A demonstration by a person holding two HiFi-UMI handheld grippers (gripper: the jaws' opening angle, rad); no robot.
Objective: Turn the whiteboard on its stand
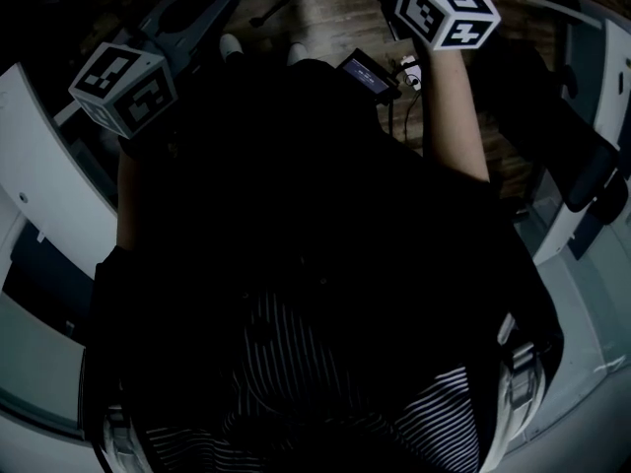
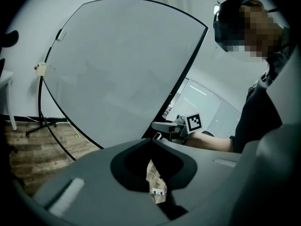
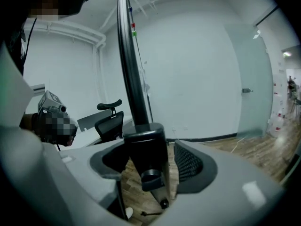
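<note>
The whiteboard (image 2: pixel 122 65) fills the left gripper view as a large pale face in a black frame. In the right gripper view it stands edge-on (image 3: pixel 128 55). A black bracket (image 3: pixel 146 147) on that edge sits between the jaws of my right gripper (image 3: pixel 151 157); a strip of floor shows between it and the meshed right pad (image 3: pixel 188 164), so the jaws are open. The left gripper view shows that right gripper (image 2: pixel 175 126) at the board's lower right edge. My left gripper (image 2: pixel 153 142) is off the board, jaws together and empty. Both marker cubes (image 1: pixel 123 87) (image 1: pixel 446 10) show in the dark head view.
A thin black stand leg (image 2: pixel 51 121) curves down to the wood floor (image 2: pixel 33 149), with a cable lying beside it. A black office chair (image 3: pixel 109 117) stands behind the board. A door (image 3: pixel 247 91) is in the far wall. A small screen device (image 1: pixel 370 72) lies on the floor.
</note>
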